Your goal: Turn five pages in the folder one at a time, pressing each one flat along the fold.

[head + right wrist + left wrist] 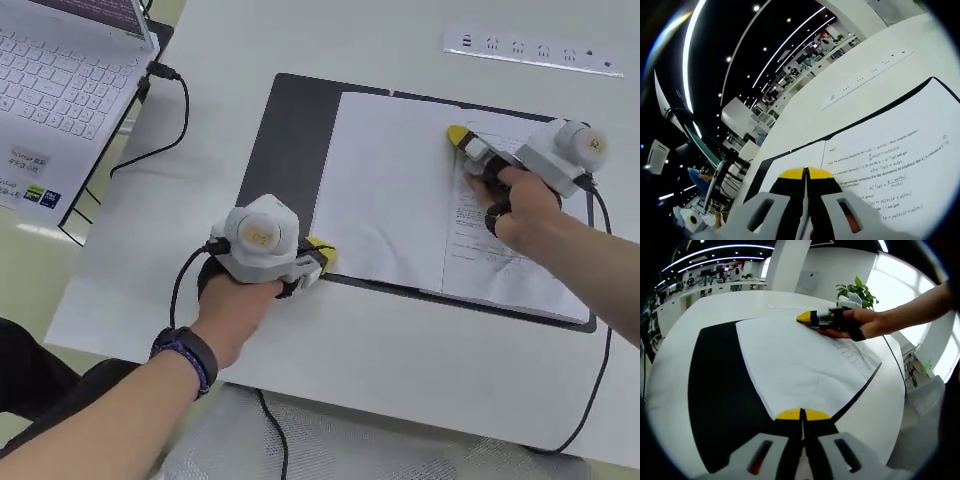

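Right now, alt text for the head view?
Open black folder on a white table: the right gripper, shut, rests near the fold at the top. The left gripper, shut, sits at the near edge of the blank page; laptop at far left.

A white laptop [60,80] sits at the table's [400,370] far left corner, a black cable [186,105] plugged into its side. A white power strip [530,50] lies along the far edge; a potted plant [856,290] stands beyond the table.
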